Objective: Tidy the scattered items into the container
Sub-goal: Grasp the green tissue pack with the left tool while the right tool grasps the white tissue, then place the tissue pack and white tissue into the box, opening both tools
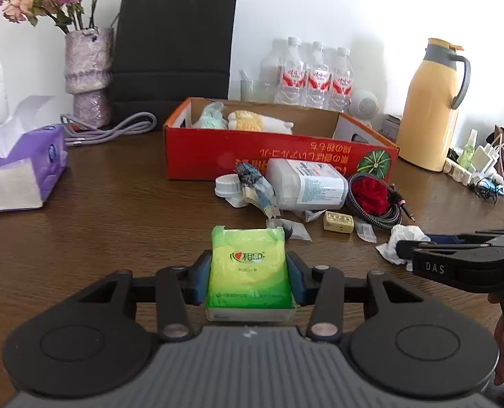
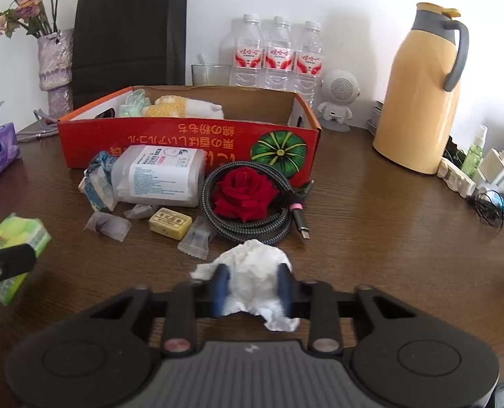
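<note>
My left gripper [image 1: 250, 260] is shut on a green tissue pack [image 1: 248, 278], its blue pads pressing both sides just above the brown table. My right gripper [image 2: 253, 284] is shut on a crumpled white tissue [image 2: 252, 263] that rests on the table. The open red cardboard box [image 2: 184, 136] stands behind, with a plush toy [image 2: 184, 107] inside. In front of it lie a white plastic bottle [image 2: 160, 176], a red rose [image 2: 245, 193] inside a coiled braided cable [image 2: 279, 227], a yellow block [image 2: 170, 223] and several wrappers [image 2: 107, 226].
A purple tissue box [image 1: 24, 166] sits at the left. A vase of dried flowers [image 1: 87, 74] and a black paper bag [image 1: 173, 51] stand at the back left. Water bottles [image 2: 275, 57], a yellow thermos [image 2: 422, 95] and a power strip with cables [image 2: 456, 176] occupy the back right.
</note>
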Action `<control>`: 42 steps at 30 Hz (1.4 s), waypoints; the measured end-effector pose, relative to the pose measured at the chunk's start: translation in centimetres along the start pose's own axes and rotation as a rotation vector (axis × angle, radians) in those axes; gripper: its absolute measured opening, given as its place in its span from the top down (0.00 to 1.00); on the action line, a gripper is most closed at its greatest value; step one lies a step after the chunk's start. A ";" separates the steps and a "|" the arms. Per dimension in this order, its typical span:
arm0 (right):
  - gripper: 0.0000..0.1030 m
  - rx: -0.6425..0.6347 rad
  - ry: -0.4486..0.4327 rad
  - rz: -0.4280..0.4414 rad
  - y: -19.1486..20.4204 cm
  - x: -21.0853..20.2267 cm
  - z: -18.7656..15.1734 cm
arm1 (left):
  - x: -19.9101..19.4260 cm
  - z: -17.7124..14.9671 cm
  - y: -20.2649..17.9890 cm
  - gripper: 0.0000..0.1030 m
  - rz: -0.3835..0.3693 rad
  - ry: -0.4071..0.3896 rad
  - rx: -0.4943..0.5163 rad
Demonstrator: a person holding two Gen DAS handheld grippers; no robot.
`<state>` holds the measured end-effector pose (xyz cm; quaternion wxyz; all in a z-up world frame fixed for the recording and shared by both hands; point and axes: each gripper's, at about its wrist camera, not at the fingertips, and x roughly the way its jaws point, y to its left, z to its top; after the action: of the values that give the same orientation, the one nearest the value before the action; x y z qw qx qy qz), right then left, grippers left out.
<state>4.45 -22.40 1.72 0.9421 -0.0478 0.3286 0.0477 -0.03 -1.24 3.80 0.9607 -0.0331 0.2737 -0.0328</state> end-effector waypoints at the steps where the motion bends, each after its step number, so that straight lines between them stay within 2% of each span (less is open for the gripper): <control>1: 0.80 0.000 0.000 0.007 -0.2 -0.2 0.0 | -0.4 0.0 0.0 0.55 0.002 -0.009 -0.003; 3: 0.82 0.023 -0.015 0.027 -0.5 -1.1 -0.2 | -1.4 0.1 0.0 0.55 0.007 -0.039 -0.009; 5: 0.82 0.067 -0.073 0.065 -0.9 -2.9 -0.5 | -2.7 0.0 -0.1 0.55 0.013 -0.096 -0.002; 11: 0.82 0.076 -0.379 0.119 -0.8 -10.3 -2.3 | -7.2 -0.9 -1.3 0.55 0.045 -0.299 0.007; 15: 0.81 0.043 -0.516 0.150 0.1 -13.6 -4.7 | -10.0 -2.6 -3.0 0.55 0.136 -0.415 0.071; 20: 0.81 0.005 -0.556 0.159 1.3 -15.0 -6.9 | -12.2 -4.2 -3.5 0.55 0.109 -0.474 0.052; 25: 0.81 -0.001 -0.576 0.163 1.2 -15.4 -6.4 | -12.0 -3.5 -3.6 0.55 0.102 -0.496 0.063; 28: 0.81 0.010 -0.567 0.169 0.6 -15.0 -4.5 | -10.3 -1.6 -3.3 0.55 0.106 -0.473 0.068; 32: 0.81 0.047 -0.594 0.174 -1.1 -13.4 0.6 | -6.6 3.5 -2.4 0.55 0.088 -0.501 0.099; 33: 0.81 0.044 -0.596 0.173 -1.4 -12.8 2.4 | -5.3 5.3 -2.1 0.55 0.087 -0.498 0.111; 35: 0.80 0.026 -0.586 0.159 -2.1 -10.9 6.4 | -2.0 9.3 -1.2 0.55 0.093 -0.441 0.121; 37: 0.80 0.002 -0.526 0.178 -2.8 -8.3 11.0 | 2.2 13.4 0.1 0.55 0.082 -0.319 0.090; 40: 0.80 -0.005 -0.353 0.208 -3.6 -2.2 17.5 | 9.3 18.1 2.4 0.55 0.035 -0.082 0.027; 42: 0.80 0.006 -0.201 0.210 -4.1 2.8 21.2 | 13.4 19.8 3.5 0.55 0.042 0.036 0.006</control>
<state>20.14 -23.68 16.71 0.9601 -0.0052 0.2361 0.1497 21.91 2.05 13.30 0.9561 -0.0240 0.2916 -0.0141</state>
